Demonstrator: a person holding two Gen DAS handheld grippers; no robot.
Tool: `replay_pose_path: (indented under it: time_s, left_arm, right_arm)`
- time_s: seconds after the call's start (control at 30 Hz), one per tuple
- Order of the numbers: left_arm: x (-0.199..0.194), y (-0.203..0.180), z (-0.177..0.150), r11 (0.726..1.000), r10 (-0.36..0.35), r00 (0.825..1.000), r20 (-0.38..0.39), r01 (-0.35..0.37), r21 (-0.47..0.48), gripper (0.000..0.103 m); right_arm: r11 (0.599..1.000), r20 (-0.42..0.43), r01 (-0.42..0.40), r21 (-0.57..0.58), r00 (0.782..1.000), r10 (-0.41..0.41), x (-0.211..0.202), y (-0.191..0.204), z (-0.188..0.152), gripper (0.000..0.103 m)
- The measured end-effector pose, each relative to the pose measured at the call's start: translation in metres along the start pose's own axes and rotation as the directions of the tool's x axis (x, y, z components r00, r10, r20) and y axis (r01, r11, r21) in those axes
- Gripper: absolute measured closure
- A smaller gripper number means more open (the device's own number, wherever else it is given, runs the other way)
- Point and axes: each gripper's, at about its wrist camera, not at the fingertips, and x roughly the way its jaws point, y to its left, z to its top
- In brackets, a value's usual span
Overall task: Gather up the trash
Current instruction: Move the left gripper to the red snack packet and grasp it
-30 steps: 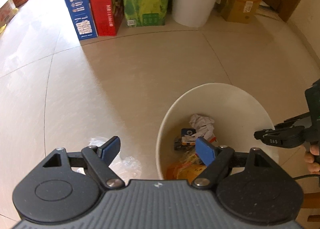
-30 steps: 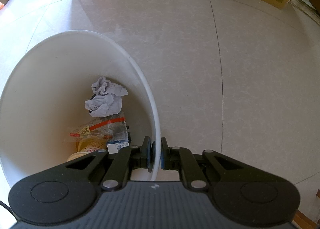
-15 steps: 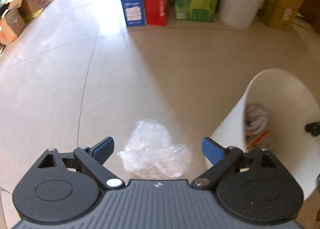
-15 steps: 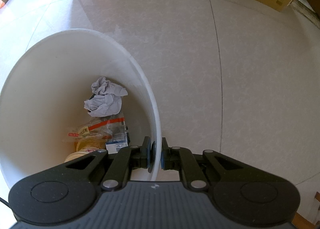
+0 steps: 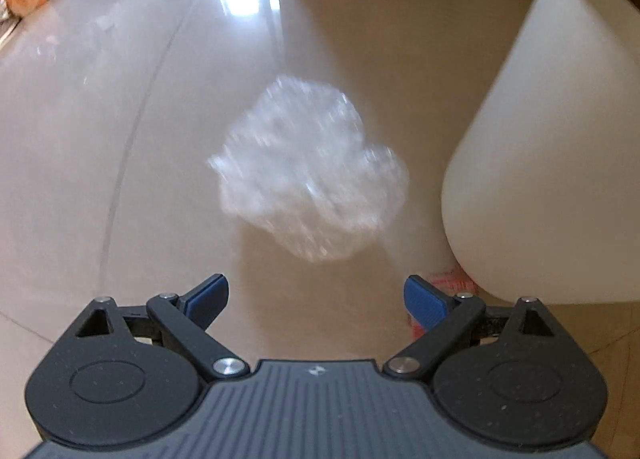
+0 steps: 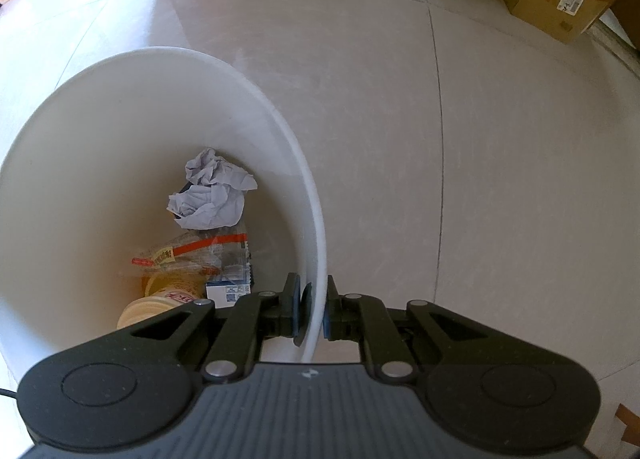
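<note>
Left gripper (image 5: 316, 299), jaws spread wide and empty, now low over the floor (image 5: 100, 107): a second ago its view took in the bin's mouth from above with the plastic almost hidden under its left finger, whereas now the crumpled clear plastic (image 5: 310, 175) lies ahead of and centred between the two blue pads (image 5: 424, 301), not yet touched. The jaws have widened slightly over the same interval and have since held steady. This reads as the end of the approach; closing on the wad and lifting it to the bin appear to be the steps that remain. The plastic is a pale, translucent, glinting clump, blurred by motion, lying on the tiles just to the left of the white bin (image 5: 560, 147), whose outer wall rises to the right of the left gripper. Right gripper (image 6: 312, 311), unmoved over the second, is clenched on the bin's rim (image 6: 316, 219), one pad inside the wall and one outside. Inside the bin, ahead and to the left of this gripper: crumpled paper (image 6: 212, 195), a snack wrapper (image 6: 188, 255), a small carton (image 6: 228, 293)
</note>
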Motion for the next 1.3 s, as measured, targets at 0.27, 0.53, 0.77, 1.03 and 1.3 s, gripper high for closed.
replay_pose_path:
  time_s: [0.27,0.53,0.77,1.03,1.3]
  left_arm:
    - [0.05,-0.046,-0.047,0.993,-0.029,0.999,-0.022,0.026,-0.111,0.009]
    - [0.09,-0.094,-0.076,0.995,-0.026,1.0,-0.004,0.025,-0.098,0.009]
    - [0.112,-0.134,-0.086,0.998,0.038,0.998,0.058,-0.041,0.057,0.007]
    - [0.115,-0.121,-0.091,0.999,0.037,0.997,0.064,-0.04,0.036,0.007]
    - [0.12,-0.104,-0.084,0.998,-0.001,0.997,0.079,-0.004,0.061,0.007]
  right_arm:
    - [1.0,-0.007,0.003,0.014,1.0,-0.003,0.001,0.002,-0.001,0.09]
    - [1.0,-0.026,0.003,-0.008,1.0,-0.003,0.003,0.004,0.005,0.09]
    - [1.0,-0.023,0.0,-0.028,1.0,0.0,0.005,0.007,0.002,0.09]
    - [1.0,-0.019,-0.003,-0.027,1.0,0.002,0.004,0.007,0.001,0.09]
    - [1.0,-0.016,-0.006,-0.026,1.0,0.005,0.004,0.005,0.0,0.09]
